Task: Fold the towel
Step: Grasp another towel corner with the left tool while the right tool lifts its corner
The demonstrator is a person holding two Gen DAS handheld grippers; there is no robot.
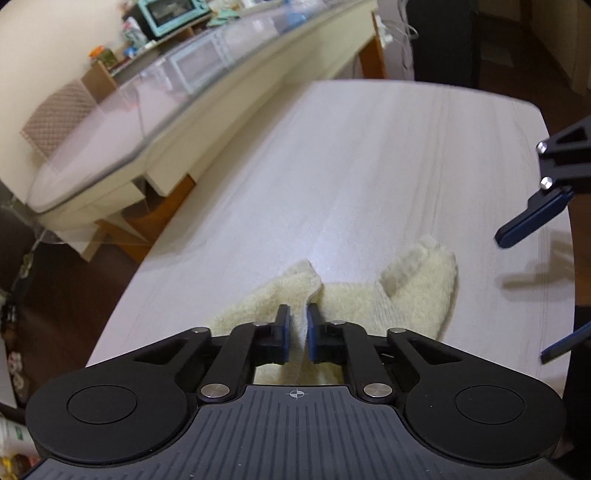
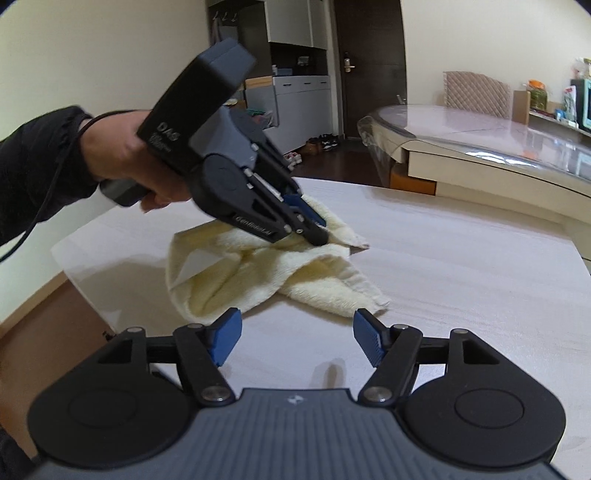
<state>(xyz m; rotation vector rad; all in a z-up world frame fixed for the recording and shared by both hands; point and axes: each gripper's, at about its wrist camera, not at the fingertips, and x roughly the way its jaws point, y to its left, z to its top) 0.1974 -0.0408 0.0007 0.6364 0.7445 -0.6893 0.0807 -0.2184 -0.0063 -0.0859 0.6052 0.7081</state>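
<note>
A cream-yellow towel (image 1: 413,295) (image 2: 258,280) lies crumpled on the pale wood-grain table (image 1: 369,166) (image 2: 461,295), with two corners sticking out toward the far side. My left gripper (image 1: 297,332) (image 2: 319,232) points steeply down and is shut on a raised fold of the towel near its edge. A hand (image 2: 122,155) in a black sleeve holds it. My right gripper (image 2: 295,325) (image 1: 521,299) hovers open just short of the towel's near corner, with only bare table between its blue pads.
A cream counter with a glass top (image 1: 147,122) (image 2: 498,140) stands beyond the table. It carries a mint toaster oven (image 1: 170,14) and jars. A quilted chair back (image 2: 476,92) is behind it. The table's edge (image 1: 122,302) drops to dark floor.
</note>
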